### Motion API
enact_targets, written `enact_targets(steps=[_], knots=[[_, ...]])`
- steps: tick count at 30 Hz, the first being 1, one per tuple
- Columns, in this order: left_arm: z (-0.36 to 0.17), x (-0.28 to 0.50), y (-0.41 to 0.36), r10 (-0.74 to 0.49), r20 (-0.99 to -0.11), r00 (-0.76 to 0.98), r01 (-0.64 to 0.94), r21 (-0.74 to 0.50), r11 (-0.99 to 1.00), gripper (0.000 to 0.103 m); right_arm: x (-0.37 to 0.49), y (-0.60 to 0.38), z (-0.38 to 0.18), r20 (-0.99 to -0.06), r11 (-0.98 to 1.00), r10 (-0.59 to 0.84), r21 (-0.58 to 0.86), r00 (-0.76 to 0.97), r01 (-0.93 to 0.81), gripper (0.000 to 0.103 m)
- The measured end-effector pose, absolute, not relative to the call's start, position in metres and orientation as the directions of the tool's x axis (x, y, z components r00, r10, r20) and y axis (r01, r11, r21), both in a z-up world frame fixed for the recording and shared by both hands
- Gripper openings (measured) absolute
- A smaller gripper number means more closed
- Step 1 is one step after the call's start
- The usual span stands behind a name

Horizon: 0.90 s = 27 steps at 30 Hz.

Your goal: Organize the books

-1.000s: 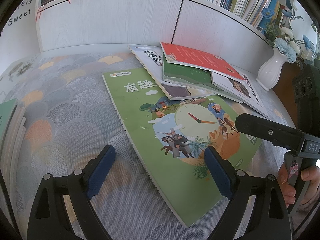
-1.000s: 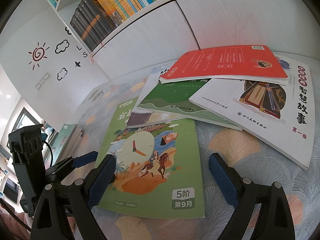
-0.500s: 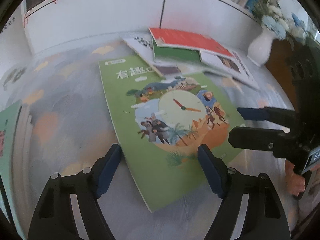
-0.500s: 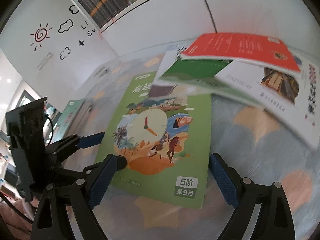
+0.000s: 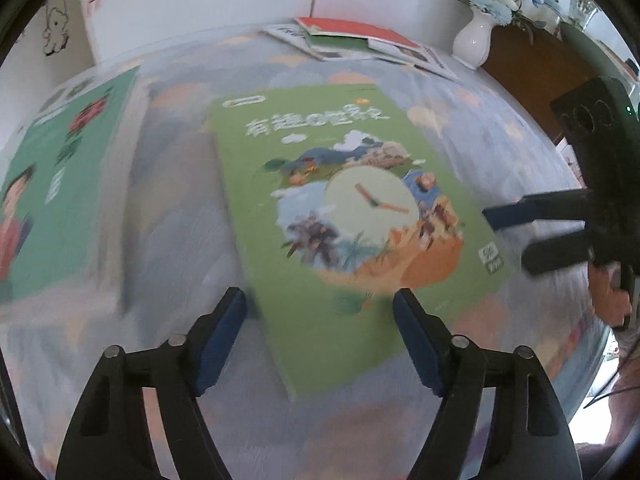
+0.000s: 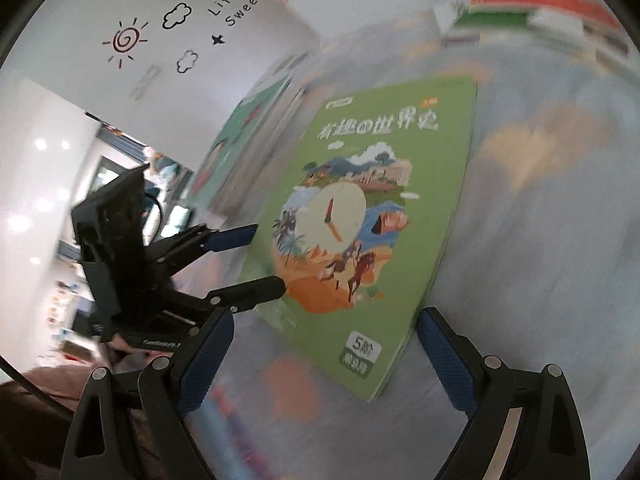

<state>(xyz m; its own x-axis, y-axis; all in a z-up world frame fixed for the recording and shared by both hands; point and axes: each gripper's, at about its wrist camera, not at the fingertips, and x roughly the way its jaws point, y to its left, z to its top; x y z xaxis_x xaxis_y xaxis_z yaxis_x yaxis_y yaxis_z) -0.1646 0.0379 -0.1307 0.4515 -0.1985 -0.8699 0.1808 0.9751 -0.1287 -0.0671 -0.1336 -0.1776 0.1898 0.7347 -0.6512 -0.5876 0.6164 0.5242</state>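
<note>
Green clock-cover book [image 5: 320, 216] flat on tablecloth, apparently apart from far overlapping pile [image 5: 360, 40].

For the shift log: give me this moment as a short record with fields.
surface: table with patterned cloth
book in play: green clock-cover book, flat, clear of the other books
left tool: open, jaws just closing, straddling the book's near edge
right tool: open, at the book's bottom edge
other books: loose pile at the back; green stack on the left

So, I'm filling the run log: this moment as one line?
left gripper: open, jaws just closing, empty | right gripper: open, empty | green clock book: flat on table, apart from scattered pile
</note>
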Motion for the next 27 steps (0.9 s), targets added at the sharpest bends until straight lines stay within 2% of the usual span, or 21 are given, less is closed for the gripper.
enact_targets(steps=[1, 3, 7, 10, 17, 22, 24, 27], knots=[[-0.131, -0.166, 0.044, -0.198, -0.870, 0.452, 0.159, -0.140, 0.977, 0.067, -0.070, -0.136, -0.178, -0.657, 0.629, 0.725, 0.511, 0.205, -0.586, 0.089], [-0.132, -0.164, 0.060, -0.242, -0.858, 0.453, 0.120, -0.210, 0.970, 0.059, -0.067, -0.143, -0.181, -0.643, 0.615, 0.743, 0.543, 0.188, -0.572, 0.089], [-0.133, -0.154, 0.076, -0.327, -0.831, 0.450, 0.087, -0.324, 0.942, 0.058, -0.045, -0.156, -0.186, -0.581, 0.549, 0.806, 0.663, 0.112, -0.510, 0.087], [-0.134, -0.150, 0.075, -0.334, -0.826, 0.453, 0.094, -0.328, 0.940, 0.058, -0.036, -0.157, -0.187, -0.567, 0.536, 0.818, 0.693, 0.095, -0.482, 0.081], [-0.135, -0.137, 0.080, -0.395, -0.798, 0.455, 0.109, -0.390, 0.914, 0.058, -0.026, -0.126, -0.178, -0.625, 0.546, 0.778, 0.622, 0.065, -0.561, 0.083], [-0.137, -0.121, 0.085, -0.436, -0.787, 0.436, 0.084, -0.447, 0.891, 0.057, -0.011, -0.120, -0.179, -0.600, 0.512, 0.799, 0.641, 0.042, -0.571, 0.083], [-0.137, -0.119, 0.084, -0.431, -0.790, 0.436, 0.084, -0.441, 0.894, 0.055, -0.006, -0.119, -0.179, -0.597, 0.502, 0.802, 0.650, 0.026, -0.570, 0.082], [-0.135, -0.117, 0.080, -0.382, -0.810, 0.445, 0.080, -0.389, 0.918, 0.048, -0.001, -0.114, -0.178, -0.621, 0.517, 0.783, 0.627, 0.026, -0.583, 0.074]])
